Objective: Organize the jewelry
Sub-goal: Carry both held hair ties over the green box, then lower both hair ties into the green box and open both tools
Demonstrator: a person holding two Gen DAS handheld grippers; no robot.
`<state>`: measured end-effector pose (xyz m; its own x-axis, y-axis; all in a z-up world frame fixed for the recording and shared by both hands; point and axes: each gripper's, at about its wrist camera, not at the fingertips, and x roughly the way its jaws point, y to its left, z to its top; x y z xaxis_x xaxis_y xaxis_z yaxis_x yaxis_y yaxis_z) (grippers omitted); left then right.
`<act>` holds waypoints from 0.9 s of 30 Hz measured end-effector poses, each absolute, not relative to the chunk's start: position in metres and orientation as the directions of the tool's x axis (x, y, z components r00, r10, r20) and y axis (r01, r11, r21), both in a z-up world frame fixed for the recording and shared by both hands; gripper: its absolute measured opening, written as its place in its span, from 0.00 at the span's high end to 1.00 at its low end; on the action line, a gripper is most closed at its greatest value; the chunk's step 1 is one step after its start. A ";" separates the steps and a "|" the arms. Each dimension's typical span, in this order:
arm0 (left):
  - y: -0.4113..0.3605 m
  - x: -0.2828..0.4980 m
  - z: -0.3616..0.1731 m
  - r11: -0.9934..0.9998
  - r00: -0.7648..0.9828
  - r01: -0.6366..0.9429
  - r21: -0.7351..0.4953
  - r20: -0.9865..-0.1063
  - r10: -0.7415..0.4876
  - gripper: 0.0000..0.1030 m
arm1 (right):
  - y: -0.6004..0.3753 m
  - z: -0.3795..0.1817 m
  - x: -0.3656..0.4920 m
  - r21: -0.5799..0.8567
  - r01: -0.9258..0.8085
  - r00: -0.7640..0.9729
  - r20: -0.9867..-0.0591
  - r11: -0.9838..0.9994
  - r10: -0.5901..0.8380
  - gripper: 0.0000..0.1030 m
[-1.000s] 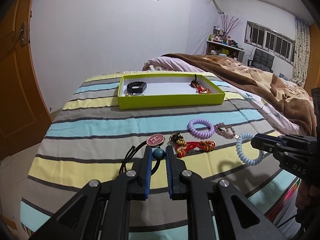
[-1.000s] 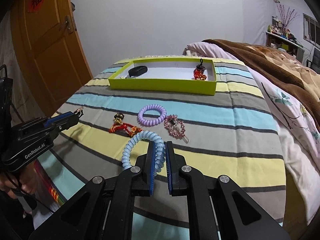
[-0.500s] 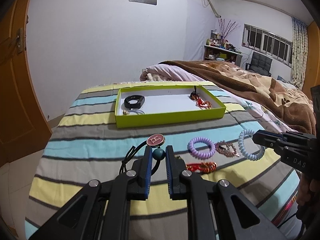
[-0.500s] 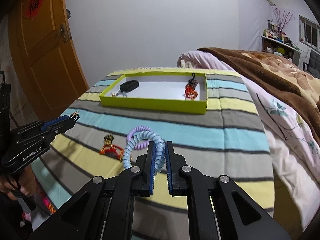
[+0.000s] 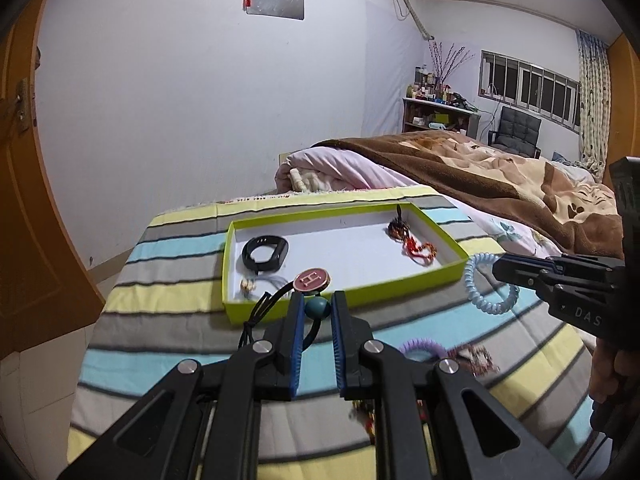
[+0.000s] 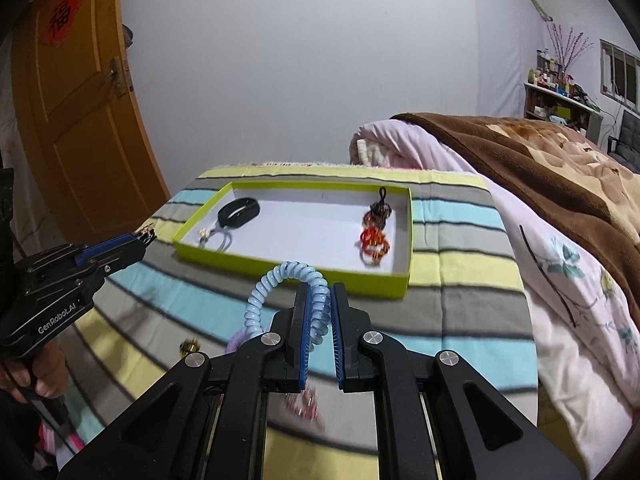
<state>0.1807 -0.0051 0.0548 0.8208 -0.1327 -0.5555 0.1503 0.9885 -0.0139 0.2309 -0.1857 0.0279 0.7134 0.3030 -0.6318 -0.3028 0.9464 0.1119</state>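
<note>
2 grippers clamped w/ 1 item each: left gripper (image 5: 317, 307) on bead tie (image 5: 317, 307), right gripper (image 6: 319, 305) on blue coil (image 6: 280, 276).

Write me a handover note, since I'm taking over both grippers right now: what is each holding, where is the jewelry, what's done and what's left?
Left gripper: shut on the teal bead of the black cord charm, held over the near wall of the green tray.
Right gripper: shut on the blue coil bracelet, just short of the tray's near edge.
Done: the black band, a small ring piece and the red beaded pieces lie in the tray.
Left: drop both held items in the tray, then fetch the purple coil, the beaded bracelet and the red ornament, blurred under the left gripper, from the striped cloth.
</note>
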 end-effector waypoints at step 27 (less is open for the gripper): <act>-0.013 0.328 0.004 0.989 0.724 0.149 -0.018 -0.679 -0.122 0.87 | -0.183 -0.025 0.373 0.081 -0.211 0.638 -0.743 0.974 0.200 0.90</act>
<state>0.3280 -0.0130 0.0039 0.7239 -0.1217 -0.6791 0.1489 0.9887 -0.0184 0.3734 -0.1825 -0.0251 0.6380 0.2004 -0.7435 -0.2113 0.9740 0.0812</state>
